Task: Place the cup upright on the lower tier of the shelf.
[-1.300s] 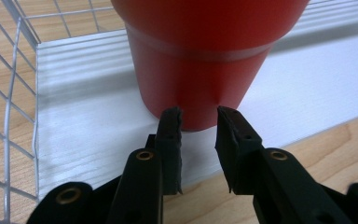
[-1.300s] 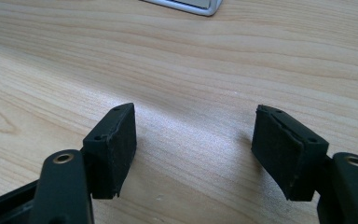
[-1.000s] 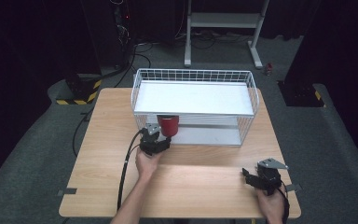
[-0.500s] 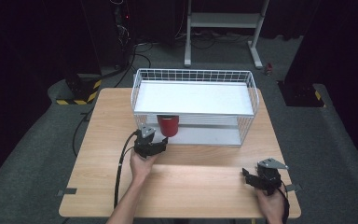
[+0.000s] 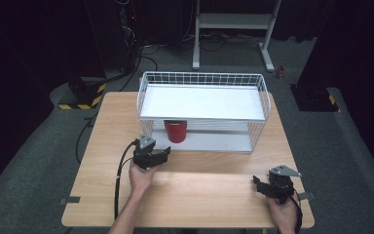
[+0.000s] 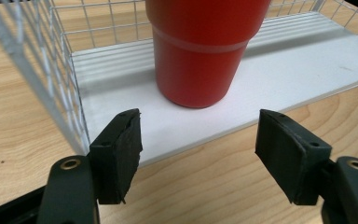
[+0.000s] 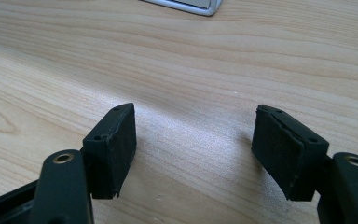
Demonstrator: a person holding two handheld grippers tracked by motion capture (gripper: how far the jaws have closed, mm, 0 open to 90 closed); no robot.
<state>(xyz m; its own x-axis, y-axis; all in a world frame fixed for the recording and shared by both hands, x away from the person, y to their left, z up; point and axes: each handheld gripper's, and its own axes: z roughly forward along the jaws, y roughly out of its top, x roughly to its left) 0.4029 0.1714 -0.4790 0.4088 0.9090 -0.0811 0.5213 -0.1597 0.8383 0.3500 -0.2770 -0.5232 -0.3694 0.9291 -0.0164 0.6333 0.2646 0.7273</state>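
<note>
jaws of the left hand-held gripper (image 6: pixel 198 154) stand well apart and have just been opening, with nothing between the pads; the red cup (image 6: pixel 205 51) sits just beyond their tips, free of both. in the high view this left hand-held gripper (image 5: pixel 163 152) lies low over the table (image 5: pixel 199 195), held by the person's left hand (image 5: pixel 141 176), its black cable (image 5: pixel 118 187) trailing back toward the table's near edge, and it points at the cup from the near left

the red cup (image 5: pixel 176 130) stands upright, rim up, on the lower white shelf (image 5: pixel 214 141) of the white wire rack (image 5: pixel 202 78), near that shelf's left end and close to its front edge. the upper shelf (image 5: pixel 202 102) of the rack overhangs it, so its rim is hidden from above. seen along the left jaws, the rack's wire side wall (image 6: pixel 42 60) rises at the left of the cup and the lower shelf (image 6: pixel 307 65) runs off to the right

the right hand-held gripper (image 7: pixel 193 154) is also open wide, holding nothing, with bare wood of the table (image 7: pixel 191 60) between and ahead of its pads. in the high view the right hand-held gripper (image 5: pixel 258 183) rests near the table's near right corner in the person's right hand (image 5: pixel 282 214), well apart from the rack and the cup
</note>
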